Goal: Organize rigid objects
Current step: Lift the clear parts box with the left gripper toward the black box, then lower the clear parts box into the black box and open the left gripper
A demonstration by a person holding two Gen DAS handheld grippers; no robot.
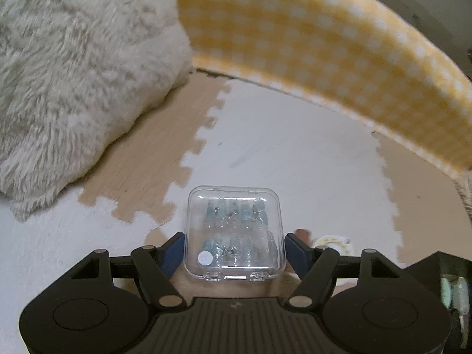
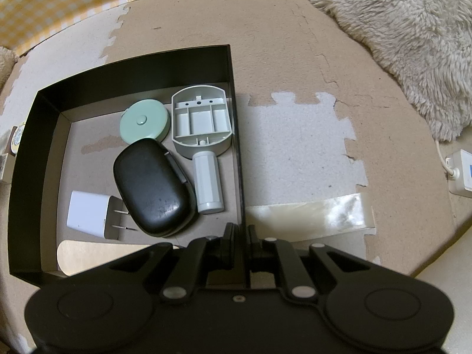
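A: Left tongs (image 1: 234, 250) grip the clear case (image 1: 234, 233) by its sides, above the foam mat (image 1: 295, 153).
B: Keep it level — right tongs (image 2: 242, 236) are clamped on the black box's wall (image 2: 237, 147).
A: Free floor sits back-left in the box — go in over the rim, clear of the black pouch (image 2: 153, 188).

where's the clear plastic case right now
In the left wrist view the clear plastic case sits low in the centre, between the blue pads of the left gripper, above the foam floor mat.
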